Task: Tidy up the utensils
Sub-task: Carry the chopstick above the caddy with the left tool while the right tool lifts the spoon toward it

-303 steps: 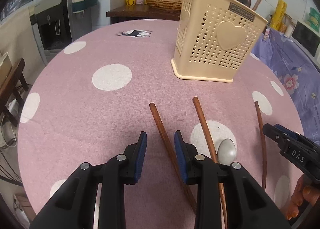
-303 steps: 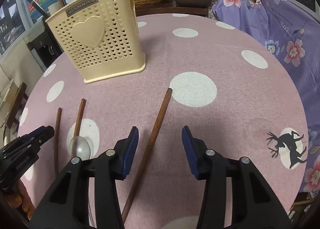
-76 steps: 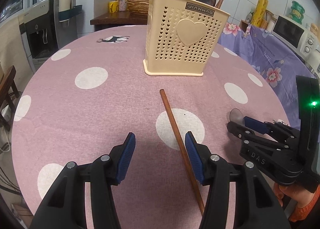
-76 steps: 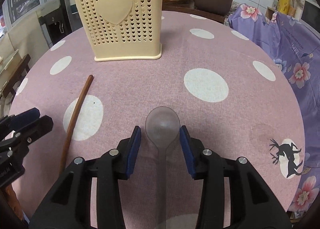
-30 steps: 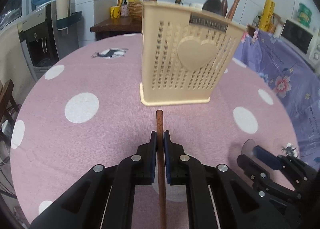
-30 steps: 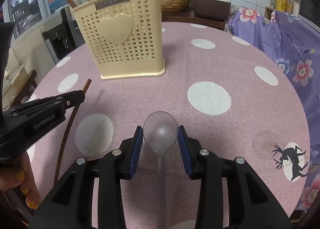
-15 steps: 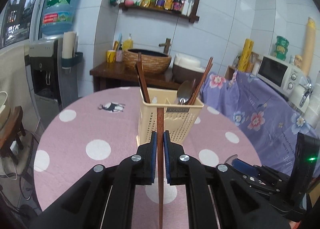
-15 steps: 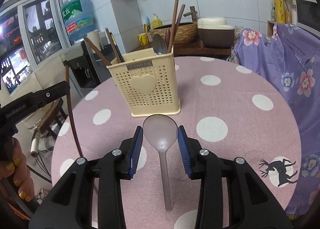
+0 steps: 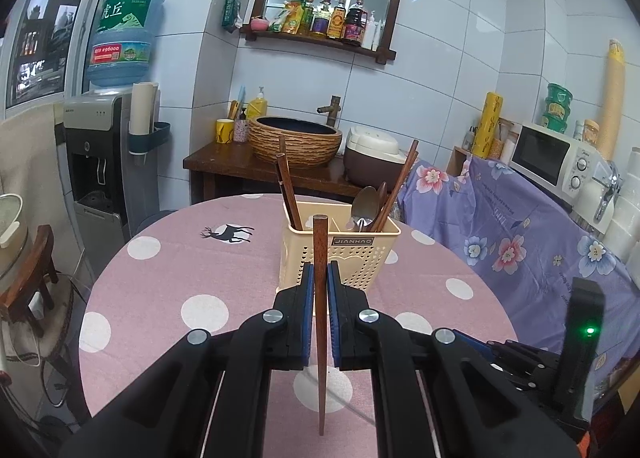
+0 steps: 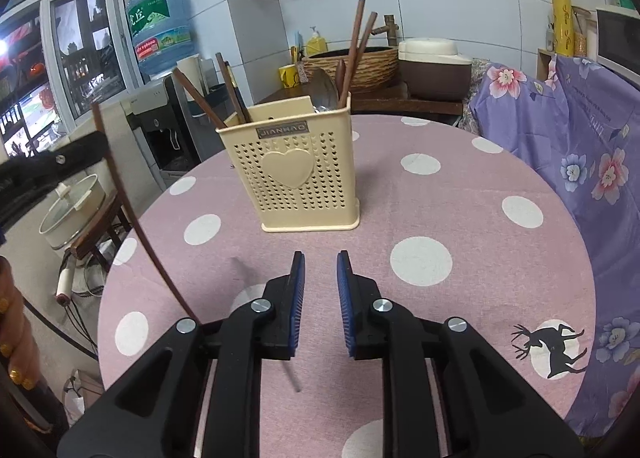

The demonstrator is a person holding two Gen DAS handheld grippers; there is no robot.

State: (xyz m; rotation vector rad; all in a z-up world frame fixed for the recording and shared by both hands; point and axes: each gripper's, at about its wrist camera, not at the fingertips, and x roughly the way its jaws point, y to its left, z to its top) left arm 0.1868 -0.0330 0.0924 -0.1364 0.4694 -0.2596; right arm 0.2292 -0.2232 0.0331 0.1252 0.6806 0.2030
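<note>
My left gripper [image 9: 320, 278] is shut on a brown wooden chopstick [image 9: 320, 338], held upright high above the pink dotted table [image 9: 168, 282]. The chopstick also shows at the left of the right wrist view [image 10: 132, 209]. The cream utensil basket [image 9: 340, 254] stands ahead, holding chopsticks and a metal spoon [image 9: 366, 203]. In the right wrist view the basket [image 10: 296, 173] is ahead of my right gripper [image 10: 320, 270]. A thin grey handle [image 10: 291, 376] hangs down between its arms; the jaws stand a little apart and the spoon bowl does not show.
A purple flowered cloth [image 10: 592, 161] covers furniture right of the table. A water dispenser [image 9: 100, 161] and a wooden stand with a woven basin [image 9: 296, 137] stand behind. A pot [image 10: 72, 213] sits on a stool at the left.
Both grippers have risen higher above the table. The spoon bowl that stood between my right fingers half a second ago is gone from view; only a thin handle shows lower down.
</note>
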